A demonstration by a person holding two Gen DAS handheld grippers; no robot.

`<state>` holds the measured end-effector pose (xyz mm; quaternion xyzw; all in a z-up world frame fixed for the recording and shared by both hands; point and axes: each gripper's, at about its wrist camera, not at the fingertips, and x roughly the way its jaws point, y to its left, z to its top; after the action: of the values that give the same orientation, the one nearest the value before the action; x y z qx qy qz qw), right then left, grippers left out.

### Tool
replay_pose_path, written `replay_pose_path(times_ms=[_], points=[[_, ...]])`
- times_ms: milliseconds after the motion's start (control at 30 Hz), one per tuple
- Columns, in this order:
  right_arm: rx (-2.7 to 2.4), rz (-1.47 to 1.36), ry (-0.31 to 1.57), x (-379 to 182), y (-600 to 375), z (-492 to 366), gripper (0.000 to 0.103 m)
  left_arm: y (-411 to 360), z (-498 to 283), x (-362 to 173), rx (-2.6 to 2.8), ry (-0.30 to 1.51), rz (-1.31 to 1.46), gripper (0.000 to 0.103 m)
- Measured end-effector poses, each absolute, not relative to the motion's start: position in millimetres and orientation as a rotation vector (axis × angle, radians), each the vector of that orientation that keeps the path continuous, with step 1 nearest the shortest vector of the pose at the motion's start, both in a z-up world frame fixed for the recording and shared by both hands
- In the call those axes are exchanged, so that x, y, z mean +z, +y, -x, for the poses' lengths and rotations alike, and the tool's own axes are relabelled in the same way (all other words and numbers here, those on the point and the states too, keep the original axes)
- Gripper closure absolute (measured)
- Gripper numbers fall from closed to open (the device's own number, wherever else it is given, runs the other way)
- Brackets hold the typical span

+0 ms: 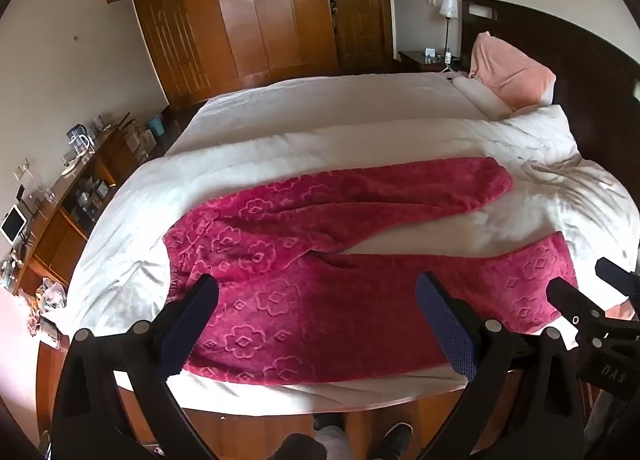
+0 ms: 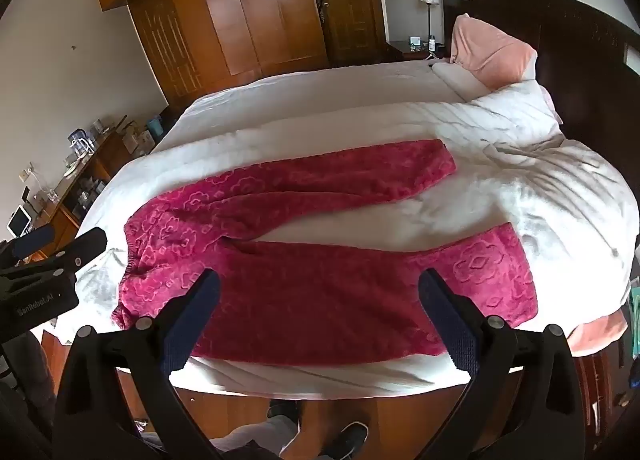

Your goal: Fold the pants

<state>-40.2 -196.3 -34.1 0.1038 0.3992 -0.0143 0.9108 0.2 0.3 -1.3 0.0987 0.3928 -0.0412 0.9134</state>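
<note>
Magenta fleece pants (image 1: 320, 260) with a raised flower pattern lie flat on the white bed (image 1: 320, 116), waistband to the left, both legs spread apart toward the right. They also show in the right wrist view (image 2: 304, 260). My left gripper (image 1: 316, 300) is open and empty, held above the near leg by the waist. My right gripper (image 2: 320, 296) is open and empty, above the near leg's middle. The right gripper's fingers (image 1: 576, 296) show at the left view's right edge. The left gripper's fingers (image 2: 80, 248) show at the right view's left edge.
A pink pillow (image 1: 512, 72) leans on the dark headboard (image 1: 580, 60) at the far right. A rumpled white duvet (image 2: 560, 164) lies right of the pants. A cluttered wooden sideboard (image 1: 60, 196) stands left. A wardrobe (image 1: 240, 12) is behind. The person's feet (image 2: 320, 432) stand on the wooden floor.
</note>
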Motion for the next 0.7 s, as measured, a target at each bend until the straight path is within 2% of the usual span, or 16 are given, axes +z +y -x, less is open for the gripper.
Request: replay_pose_path(times_ms=[700], points=[[-0.010,-0.251,0.866,-47.4,-193.3,46.9,0.003,10.1,4.0,-17.1,-0.067,0.881,-0.180,0.005]])
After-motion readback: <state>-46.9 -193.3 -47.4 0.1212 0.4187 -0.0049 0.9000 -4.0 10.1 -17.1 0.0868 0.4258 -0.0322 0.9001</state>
